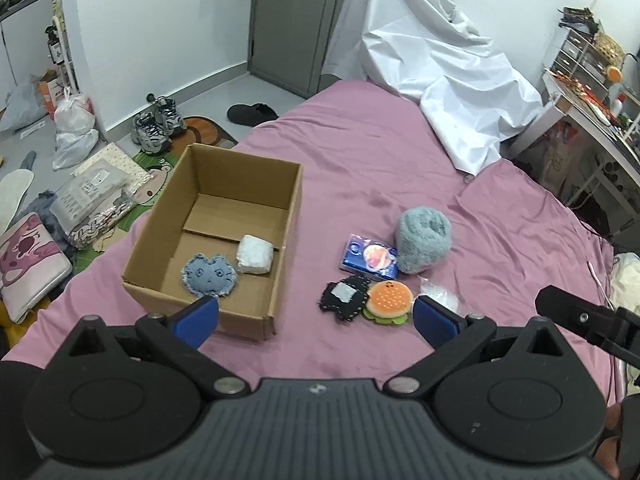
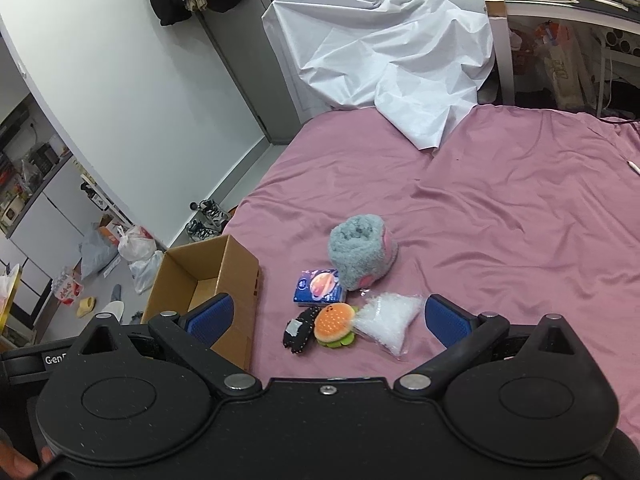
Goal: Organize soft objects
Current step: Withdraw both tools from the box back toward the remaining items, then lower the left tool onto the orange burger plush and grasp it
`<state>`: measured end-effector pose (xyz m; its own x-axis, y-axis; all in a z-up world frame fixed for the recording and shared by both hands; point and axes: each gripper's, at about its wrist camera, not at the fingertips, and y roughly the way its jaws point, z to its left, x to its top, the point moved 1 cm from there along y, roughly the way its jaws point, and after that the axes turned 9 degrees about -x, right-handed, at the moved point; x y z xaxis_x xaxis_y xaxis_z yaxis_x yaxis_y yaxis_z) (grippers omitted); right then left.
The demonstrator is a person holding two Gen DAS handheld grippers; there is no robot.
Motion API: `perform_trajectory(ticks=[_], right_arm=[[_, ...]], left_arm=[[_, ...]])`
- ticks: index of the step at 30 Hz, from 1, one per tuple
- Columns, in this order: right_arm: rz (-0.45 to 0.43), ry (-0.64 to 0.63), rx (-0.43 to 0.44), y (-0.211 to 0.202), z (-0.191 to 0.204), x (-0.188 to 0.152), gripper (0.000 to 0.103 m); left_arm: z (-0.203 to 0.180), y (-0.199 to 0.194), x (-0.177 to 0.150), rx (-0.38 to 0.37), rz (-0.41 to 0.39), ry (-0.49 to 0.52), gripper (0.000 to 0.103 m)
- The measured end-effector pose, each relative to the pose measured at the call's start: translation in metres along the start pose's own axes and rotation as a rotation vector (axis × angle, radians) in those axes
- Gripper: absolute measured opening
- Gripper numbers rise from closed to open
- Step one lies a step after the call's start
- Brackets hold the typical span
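A cardboard box [image 1: 160,236] stands on the pink bed and holds a blue denim cat pad [image 1: 209,275] and a white packet [image 1: 256,256]. Right of it lie a black stitched pad [image 1: 344,298], a burger plush [image 1: 388,300], a blue tissue pack [image 1: 370,258], a grey fluffy roll [image 1: 424,240] and a clear plastic bag [image 2: 386,320]. My left gripper [image 1: 316,320] is open and empty, above the bed in front of the box and the toys. My right gripper [image 2: 328,318] is open and empty, just short of the burger plush [image 2: 334,324].
A crumpled white sheet [image 1: 432,64] lies at the bed's far end. Shoes [image 1: 154,124], bags and packets cover the floor left of the bed. A cluttered desk [image 1: 592,104] stands on the right. The right gripper's body [image 1: 580,316] shows at the left view's right edge.
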<state>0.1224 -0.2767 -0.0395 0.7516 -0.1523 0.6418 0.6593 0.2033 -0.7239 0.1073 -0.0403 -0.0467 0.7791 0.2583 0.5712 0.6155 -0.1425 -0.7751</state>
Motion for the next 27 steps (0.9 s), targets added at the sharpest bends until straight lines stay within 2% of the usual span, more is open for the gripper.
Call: perform_trajectory(ticks=[14,27], right_arm=[[0.007,0.012,-0.027,-0.009,-0.035,-0.006,0.103],[0.06,0.014,-0.034,0.002,-0.056,-0.01,0.103]], left_arm=[[-0.029,0.005,-0.013,-0.05,0.024,0.035,0.102],[-0.04,0.022,-0.019,-0.014,0.03,0.045,0.102]])
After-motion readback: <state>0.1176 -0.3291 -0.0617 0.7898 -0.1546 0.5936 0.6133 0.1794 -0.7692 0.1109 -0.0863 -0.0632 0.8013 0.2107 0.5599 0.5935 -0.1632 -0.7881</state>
